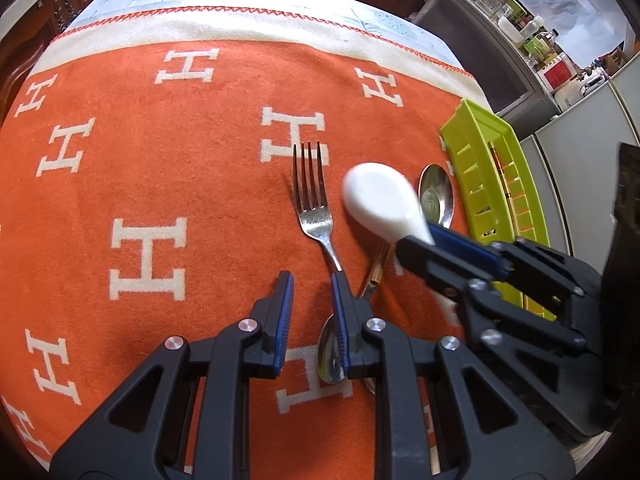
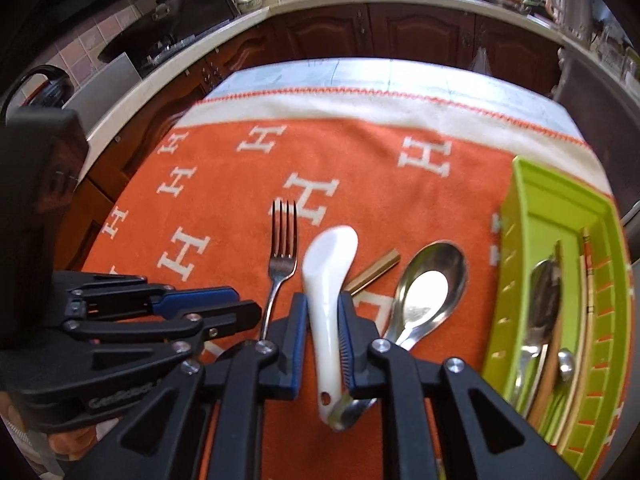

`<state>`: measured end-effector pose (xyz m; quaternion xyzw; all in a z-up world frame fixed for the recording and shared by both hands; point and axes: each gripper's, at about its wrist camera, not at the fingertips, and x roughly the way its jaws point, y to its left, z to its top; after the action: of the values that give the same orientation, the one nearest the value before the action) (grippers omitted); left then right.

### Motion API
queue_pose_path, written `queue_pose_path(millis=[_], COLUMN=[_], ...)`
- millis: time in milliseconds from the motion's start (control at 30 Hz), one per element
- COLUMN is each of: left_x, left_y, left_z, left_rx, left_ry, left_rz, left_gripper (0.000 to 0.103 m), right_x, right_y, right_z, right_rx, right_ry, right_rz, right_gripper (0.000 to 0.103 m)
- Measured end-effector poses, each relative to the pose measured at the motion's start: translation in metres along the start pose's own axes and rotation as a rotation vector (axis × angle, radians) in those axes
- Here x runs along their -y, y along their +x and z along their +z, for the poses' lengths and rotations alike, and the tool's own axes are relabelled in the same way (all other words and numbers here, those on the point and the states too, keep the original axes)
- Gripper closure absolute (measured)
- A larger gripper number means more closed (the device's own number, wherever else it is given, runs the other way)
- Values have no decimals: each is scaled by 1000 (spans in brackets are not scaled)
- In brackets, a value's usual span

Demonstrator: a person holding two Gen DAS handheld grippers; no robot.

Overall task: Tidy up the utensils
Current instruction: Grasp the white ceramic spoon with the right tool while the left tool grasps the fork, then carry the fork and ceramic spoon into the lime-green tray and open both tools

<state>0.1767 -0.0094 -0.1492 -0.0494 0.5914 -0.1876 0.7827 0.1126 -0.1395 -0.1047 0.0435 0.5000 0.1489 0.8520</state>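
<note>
Clamped between the right gripper (image 2: 323, 320) pads, the white ceramic spoon (image 2: 330, 276) points bowl-forward, lifted above the orange cloth (image 2: 360, 168) between the fork (image 2: 282, 248) and the large steel spoon (image 2: 430, 284). Beside it, the left gripper (image 1: 312, 280) hangs slightly parted and empty over the fork handle. Rightward sits the green tray (image 2: 520, 216).

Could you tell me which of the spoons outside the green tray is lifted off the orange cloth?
The white ceramic spoon, clamped by its handle in the right gripper. The large steel spoon beside it lies flat on the cloth.
</note>
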Motion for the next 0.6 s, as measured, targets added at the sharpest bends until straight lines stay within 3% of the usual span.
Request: queue_pose_path(millis=[100,233,467,500,600], left_x=[2,11,36,38,32], left_y=[1,7,17,18,18], left_z=[3,7,9,9,10], left_rx=[2,-13,-12,-13,-22], left_ry=[-2,8,67,71,17], left_rz=[-2,15,141,149,78], left_gripper=[87,87,87,91,101], right_x=[3,11,21,22,27], right_y=[-9,-17,-30,-34,-45], right_z=[0,-4,-10,-11,-14], right_rx=[24,43,73,82,103], right_ry=[12,34,69,73,83], right_rz=[9,9,27,30,40], right_gripper=[95,96,97,97,97])
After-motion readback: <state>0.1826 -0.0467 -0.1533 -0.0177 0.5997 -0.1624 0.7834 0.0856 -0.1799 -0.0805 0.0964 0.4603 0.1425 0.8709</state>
